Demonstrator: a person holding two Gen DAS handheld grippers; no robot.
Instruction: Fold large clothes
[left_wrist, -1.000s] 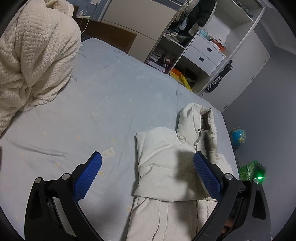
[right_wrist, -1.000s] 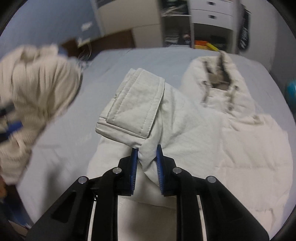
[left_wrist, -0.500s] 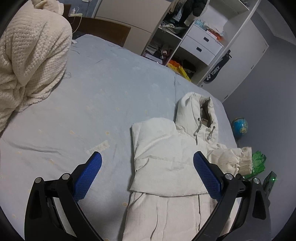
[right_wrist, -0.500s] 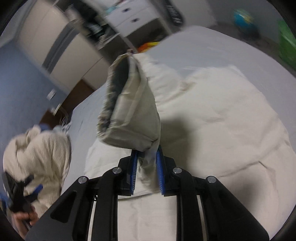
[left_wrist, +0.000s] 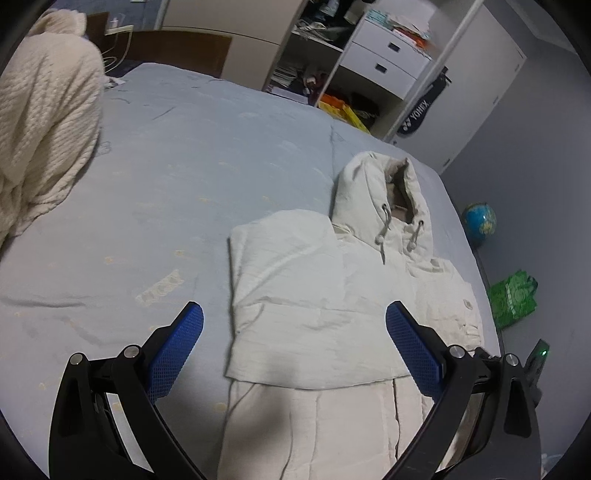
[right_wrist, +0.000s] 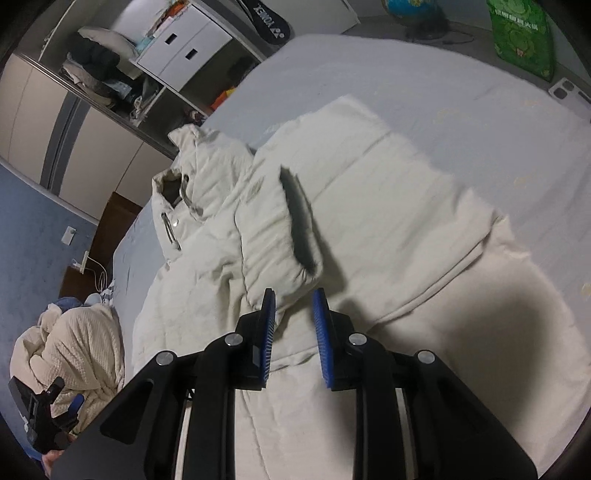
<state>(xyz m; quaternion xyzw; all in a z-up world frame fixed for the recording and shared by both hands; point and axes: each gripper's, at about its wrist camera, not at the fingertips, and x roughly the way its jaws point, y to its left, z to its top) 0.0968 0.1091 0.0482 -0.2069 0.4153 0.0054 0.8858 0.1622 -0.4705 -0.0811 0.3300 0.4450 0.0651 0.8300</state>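
Note:
A cream hooded jacket (left_wrist: 314, 295) lies flat on the pale blue bed (left_wrist: 184, 166), hood (left_wrist: 380, 192) toward the far edge and one side folded over its chest. My left gripper (left_wrist: 295, 310) hovers open above the jacket's lower half, with nothing between its blue pads. In the right wrist view the jacket (right_wrist: 388, 192) fills the middle. A sleeve (right_wrist: 269, 229) lies across it, its dark-lined cuff just ahead of my right gripper (right_wrist: 293, 297). The right jaws are opening. A bit of sleeve fabric sits between them, and the pads do not press on it.
A cream knitted blanket (left_wrist: 40, 122) is heaped at the bed's left end. Beyond the bed stand open wardrobe shelves with white drawers (left_wrist: 388, 55). A globe (left_wrist: 480, 221) and a green bag (left_wrist: 513, 299) sit on the floor to the right.
The right gripper rolled and swung the sleeve across onto the jacket's body, then its pads parted from the fabric. The left gripper drifted nearer the jacket, still open.

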